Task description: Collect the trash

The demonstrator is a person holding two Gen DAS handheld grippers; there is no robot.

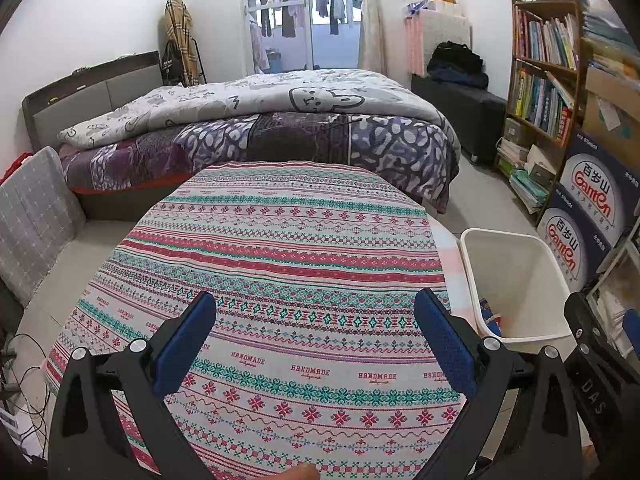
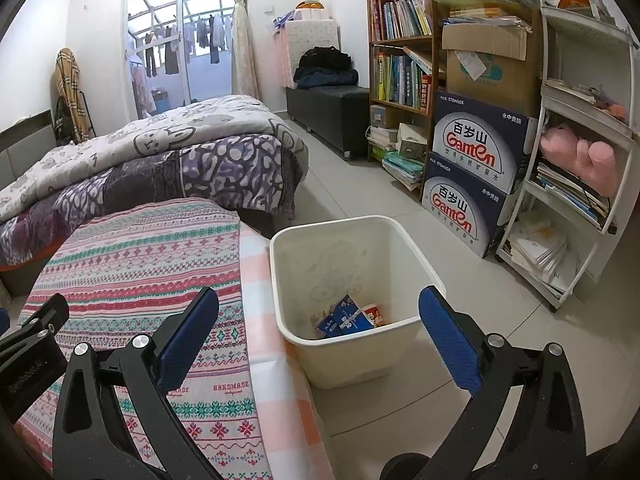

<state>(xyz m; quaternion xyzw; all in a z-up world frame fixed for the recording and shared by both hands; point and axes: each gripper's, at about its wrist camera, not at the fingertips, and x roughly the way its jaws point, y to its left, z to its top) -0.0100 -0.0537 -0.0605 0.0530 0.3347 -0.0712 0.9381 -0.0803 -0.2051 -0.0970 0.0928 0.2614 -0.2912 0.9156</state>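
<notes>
A white plastic bin (image 2: 400, 240) stands on the floor just right of the table; blue and white cartons (image 2: 347, 316) lie at its bottom. The bin (image 1: 516, 272) also shows at the right of the left wrist view. My right gripper (image 2: 320, 316) hovers open above and in front of the bin, nothing between its blue pads. My left gripper (image 1: 316, 320) is open over the patterned tablecloth (image 1: 288, 240), holding nothing. No loose trash shows on the cloth. A fingertip (image 1: 300, 472) peeks in at the bottom edge.
A bed with a grey quilt (image 1: 260, 100) lies behind the table. Stacked water boxes (image 2: 476, 168), a bookshelf (image 2: 404, 40) and a white rack (image 2: 580, 152) line the right wall. Tiled floor (image 2: 460, 300) surrounds the bin. Cables (image 1: 24, 380) lie at the left.
</notes>
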